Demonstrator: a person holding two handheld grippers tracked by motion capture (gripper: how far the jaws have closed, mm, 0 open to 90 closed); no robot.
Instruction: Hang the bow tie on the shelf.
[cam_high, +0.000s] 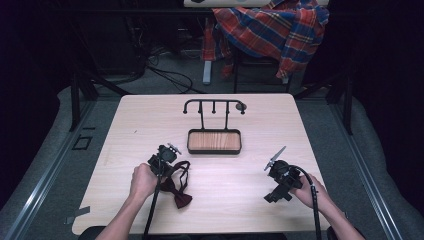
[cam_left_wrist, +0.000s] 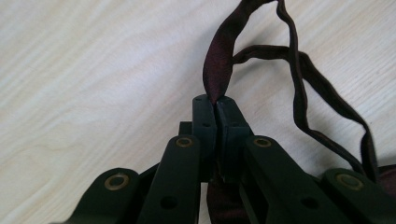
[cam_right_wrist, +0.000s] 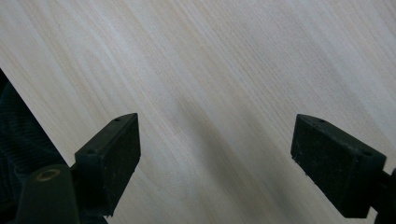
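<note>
Pale wood counter (cam_high: 235, 200). Left gripper (cam_left_wrist: 215, 103) fingers clamped on the maroon bow tie's strap (cam_left_wrist: 217, 70); bow near the tray (cam_high: 214, 141). Right gripper (cam_right_wrist: 215, 158) fingers spread, nothing between.

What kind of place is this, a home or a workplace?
Probably a lab or recording workspace, not a home: a bare wooden table inside dark metal frames, loose cables on the floor, dark surroundings.

No text, label, brand, number or sign can be read on anything here, neither on the table (cam_high: 240, 200), the grippers, the stand with its tray (cam_high: 214, 141) nor the plaid shirt (cam_high: 272, 30)
</note>
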